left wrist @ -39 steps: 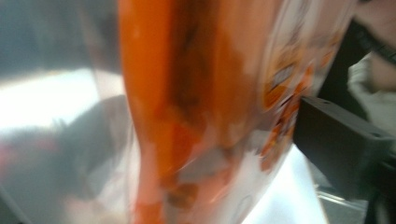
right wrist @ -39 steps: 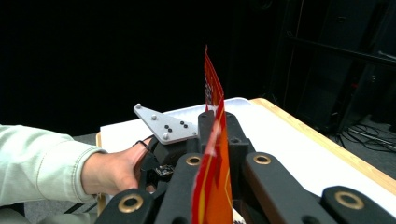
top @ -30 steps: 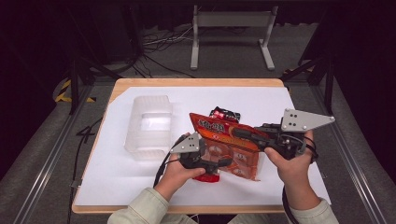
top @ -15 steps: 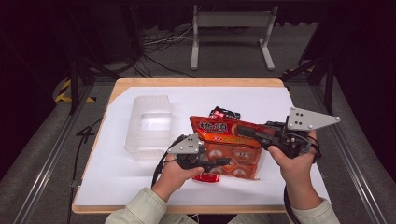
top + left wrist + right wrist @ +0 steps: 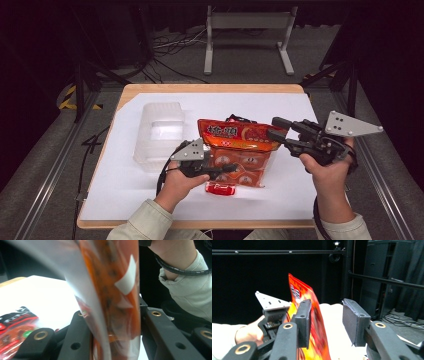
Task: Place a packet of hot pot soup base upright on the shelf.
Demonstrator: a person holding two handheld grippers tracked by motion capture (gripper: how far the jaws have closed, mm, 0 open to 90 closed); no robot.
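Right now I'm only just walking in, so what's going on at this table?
A person works an orange snack bag with two claws. The left claw is clamped on the bag's lower part and holds it up off the white sheet. The right claw has just been opening, its jaws apart around the bag's upper corner. A clear tub sits beside it.

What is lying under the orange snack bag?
Under the orange snack bag, a small red packet pokes out at its near edge, on the white sheet. A dark item shows behind; the rest is covered.
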